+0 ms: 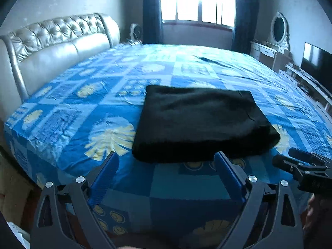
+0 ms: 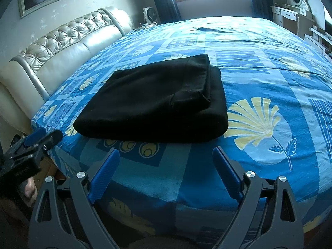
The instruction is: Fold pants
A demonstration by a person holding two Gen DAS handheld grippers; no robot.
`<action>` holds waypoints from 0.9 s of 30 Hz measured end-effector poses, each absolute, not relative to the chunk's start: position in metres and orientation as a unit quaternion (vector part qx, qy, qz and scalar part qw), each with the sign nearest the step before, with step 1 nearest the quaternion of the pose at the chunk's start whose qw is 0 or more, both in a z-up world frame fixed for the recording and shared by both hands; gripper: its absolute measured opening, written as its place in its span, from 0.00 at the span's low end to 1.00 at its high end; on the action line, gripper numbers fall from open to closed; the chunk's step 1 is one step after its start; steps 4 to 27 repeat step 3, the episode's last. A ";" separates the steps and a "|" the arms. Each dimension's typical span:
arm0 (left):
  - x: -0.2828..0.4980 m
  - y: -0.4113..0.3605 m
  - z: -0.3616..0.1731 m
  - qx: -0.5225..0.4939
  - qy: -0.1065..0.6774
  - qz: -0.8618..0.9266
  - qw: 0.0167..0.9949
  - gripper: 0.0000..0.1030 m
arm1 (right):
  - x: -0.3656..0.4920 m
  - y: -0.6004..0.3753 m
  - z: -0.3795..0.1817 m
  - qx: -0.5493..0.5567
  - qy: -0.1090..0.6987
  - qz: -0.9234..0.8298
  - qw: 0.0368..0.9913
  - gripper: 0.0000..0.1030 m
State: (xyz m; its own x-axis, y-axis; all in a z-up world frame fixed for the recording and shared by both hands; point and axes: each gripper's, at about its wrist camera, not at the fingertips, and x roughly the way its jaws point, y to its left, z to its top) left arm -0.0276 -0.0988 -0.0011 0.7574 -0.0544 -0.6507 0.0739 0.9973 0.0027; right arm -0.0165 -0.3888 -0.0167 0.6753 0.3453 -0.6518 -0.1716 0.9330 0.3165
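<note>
Black pants (image 1: 199, 122) lie folded into a thick rectangle on the blue patterned bed sheet (image 1: 87, 108), close to the bed's near edge. In the right wrist view the pants (image 2: 153, 103) show a smaller folded layer on top at the right. My left gripper (image 1: 167, 159) is open just short of the pants' near edge, nothing between its blue pads. My right gripper (image 2: 166, 155) is also open, held back from the pants with nothing in it. Each gripper shows at the edge of the other's view: the right one (image 1: 298, 161), the left one (image 2: 41, 139).
A padded cream headboard (image 1: 51, 41) runs along the bed's left side. A bright window (image 1: 197, 0) with dark curtains is at the far end. A white dresser with an oval mirror (image 1: 278, 29) and a television (image 1: 317, 62) stand to the right.
</note>
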 end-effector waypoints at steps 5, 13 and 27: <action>-0.026 -0.102 -0.005 0.030 0.354 -0.032 0.934 0.89 | -0.015 -0.391 -0.016 0.116 0.377 0.142 0.908 0.88; -0.026 -0.102 -0.005 0.030 0.354 -0.032 0.934 0.89 | -0.015 -0.391 -0.016 0.116 0.377 0.142 0.908 0.88; -0.026 -0.102 -0.005 0.030 0.354 -0.032 0.934 0.89 | -0.015 -0.391 -0.016 0.116 0.377 0.142 0.908 0.88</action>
